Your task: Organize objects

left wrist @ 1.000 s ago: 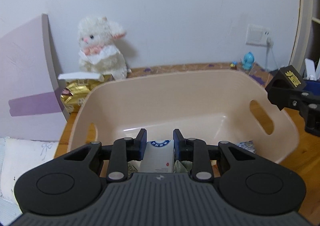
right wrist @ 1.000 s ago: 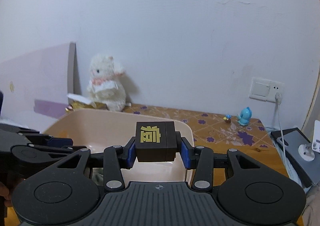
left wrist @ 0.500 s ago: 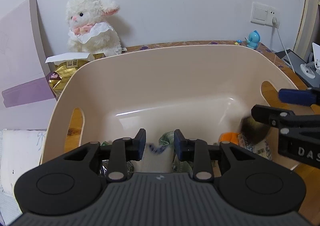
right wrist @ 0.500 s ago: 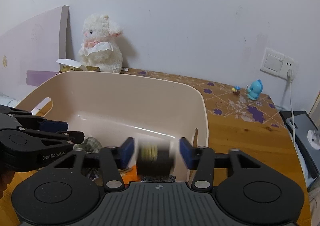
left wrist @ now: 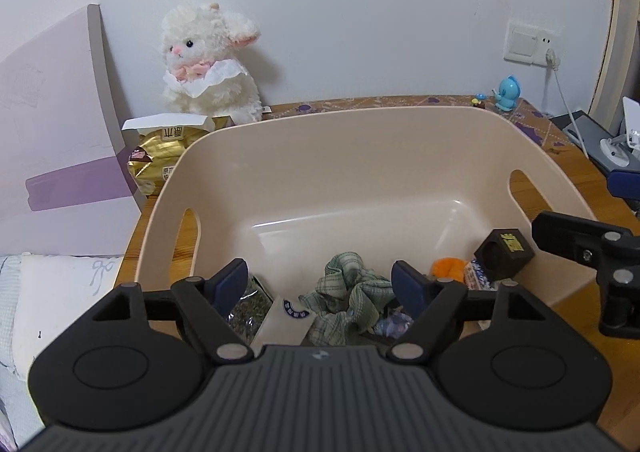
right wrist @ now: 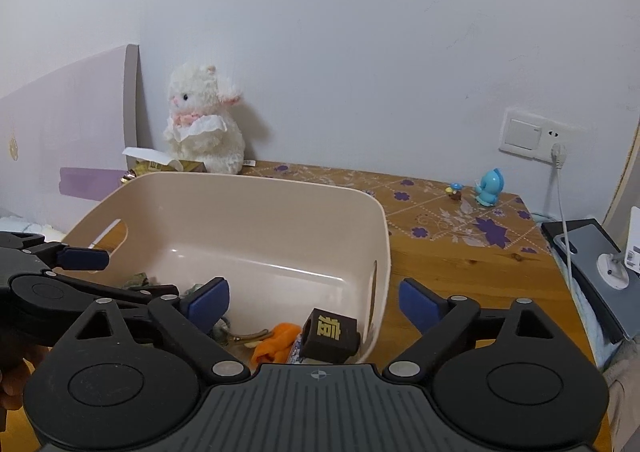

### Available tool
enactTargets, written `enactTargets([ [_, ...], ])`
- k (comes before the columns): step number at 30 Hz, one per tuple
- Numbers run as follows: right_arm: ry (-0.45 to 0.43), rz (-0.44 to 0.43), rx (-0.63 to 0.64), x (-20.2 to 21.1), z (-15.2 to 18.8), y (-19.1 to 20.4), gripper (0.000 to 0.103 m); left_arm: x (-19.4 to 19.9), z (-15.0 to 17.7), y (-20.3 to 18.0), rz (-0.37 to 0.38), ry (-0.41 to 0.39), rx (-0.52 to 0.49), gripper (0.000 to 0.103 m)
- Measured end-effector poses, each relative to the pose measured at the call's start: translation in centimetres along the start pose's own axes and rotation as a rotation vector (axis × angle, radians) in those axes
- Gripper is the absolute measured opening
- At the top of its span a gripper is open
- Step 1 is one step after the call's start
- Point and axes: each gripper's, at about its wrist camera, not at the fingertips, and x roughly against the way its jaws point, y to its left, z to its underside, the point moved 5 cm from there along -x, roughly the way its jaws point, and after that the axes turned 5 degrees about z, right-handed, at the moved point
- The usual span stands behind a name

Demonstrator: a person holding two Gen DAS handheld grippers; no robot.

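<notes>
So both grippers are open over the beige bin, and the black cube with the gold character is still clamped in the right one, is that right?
Not quite. The right gripper is open and holds nothing: the black cube lies inside the beige bin, beside the orange item, as the right wrist view shows. The rest stands: the left gripper is open too, over the bin.

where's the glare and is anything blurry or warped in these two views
Left wrist view: a thin bright streak of glare on the floor of the beige bin, everything sharp, and fisheye bending of the door frame at the right edge. Right wrist view: a small highlight on the bin floor, the plush lamb casting a soft shadow on the wall, dark vignette in the corners, no motion blur.
</notes>
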Motion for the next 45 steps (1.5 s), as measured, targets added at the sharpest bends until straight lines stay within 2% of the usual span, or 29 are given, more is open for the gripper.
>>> enactTargets([
  [16,-0.073,-0.012,-0.026,7.6,0.9,0.2,0.1,7.7,1.5,-0.1,-0.018,-0.095,0.018,0.081],
  [32,-0.088,-0.028,-0.063,13.6,3.5,0.1,0.103,13.3,4.9,-0.5,-0.022,-0.122,0.031,0.081],
  [45,-0.116,-0.032,-0.032,18.5,5.6,0.3,0.103,18.0,7.6,-1.5,-0.007,-0.18,0.027,0.081],
])
